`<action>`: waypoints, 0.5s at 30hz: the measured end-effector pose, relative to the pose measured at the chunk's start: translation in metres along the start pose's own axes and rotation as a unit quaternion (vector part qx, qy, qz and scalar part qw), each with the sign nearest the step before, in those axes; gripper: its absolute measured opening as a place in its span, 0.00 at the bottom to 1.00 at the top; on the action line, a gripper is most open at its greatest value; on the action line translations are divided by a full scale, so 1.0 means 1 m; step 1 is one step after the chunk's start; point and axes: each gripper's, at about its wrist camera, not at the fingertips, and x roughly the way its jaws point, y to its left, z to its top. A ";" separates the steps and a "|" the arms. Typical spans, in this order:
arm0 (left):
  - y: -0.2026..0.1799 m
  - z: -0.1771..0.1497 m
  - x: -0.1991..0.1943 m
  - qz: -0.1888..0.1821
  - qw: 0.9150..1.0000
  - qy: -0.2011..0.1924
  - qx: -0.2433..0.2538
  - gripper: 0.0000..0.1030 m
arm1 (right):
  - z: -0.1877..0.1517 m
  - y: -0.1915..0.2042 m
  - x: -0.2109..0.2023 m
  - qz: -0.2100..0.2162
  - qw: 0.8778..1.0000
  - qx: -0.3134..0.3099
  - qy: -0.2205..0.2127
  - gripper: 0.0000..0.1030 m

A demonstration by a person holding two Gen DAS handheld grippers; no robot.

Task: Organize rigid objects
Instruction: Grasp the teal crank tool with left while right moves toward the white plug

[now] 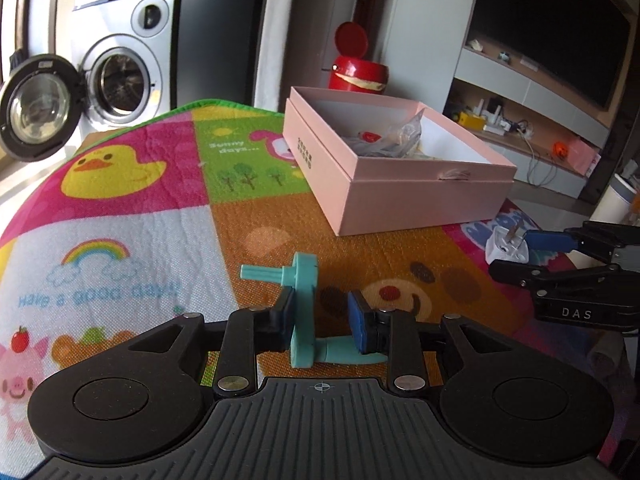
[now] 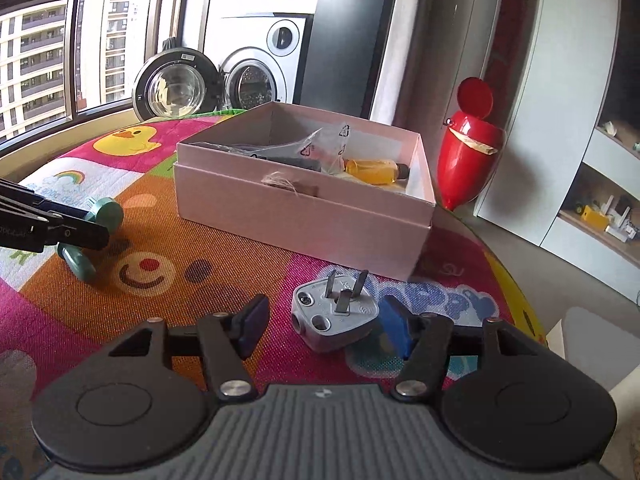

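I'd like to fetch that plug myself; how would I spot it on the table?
Find the open pink box on the cartoon play mat. Just in front of its near right corner lies the grey plug, on its back between the open fingers of the right hand-held gripper. Unlike the teal plastic part further left, it has three metal prongs pointing up.

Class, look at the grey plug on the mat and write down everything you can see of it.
The plug is a grey, roughly triangular block that looks like hard plastic. It lies on its back on the mat, its three flat metal pins pointing up. Its face shows a screw, and a round cable hole opens at one end; no cable shows. It sits in front of the pink box, apart from it, between the open fingers of the right gripper, nearer the blue pad; contact is unclear.
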 end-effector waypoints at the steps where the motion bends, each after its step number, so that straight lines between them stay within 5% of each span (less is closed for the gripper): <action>1: -0.002 0.000 0.000 -0.011 1.000 0.005 0.005 0.31 | 0.000 -0.001 0.001 0.001 1.000 0.002 0.001 0.60; 4: -0.007 0.000 0.002 -0.038 0.999 0.014 0.004 0.33 | 0.000 -0.002 0.002 0.003 1.000 0.007 0.002 0.60; 8: -0.014 0.003 0.007 -0.028 0.999 0.020 0.004 0.33 | -0.001 -0.002 0.002 0.002 1.000 0.011 0.003 0.60; 15: -0.031 0.007 0.013 -0.015 0.998 0.043 0.034 0.54 | -0.002 -0.004 0.004 0.004 1.000 0.018 0.010 0.61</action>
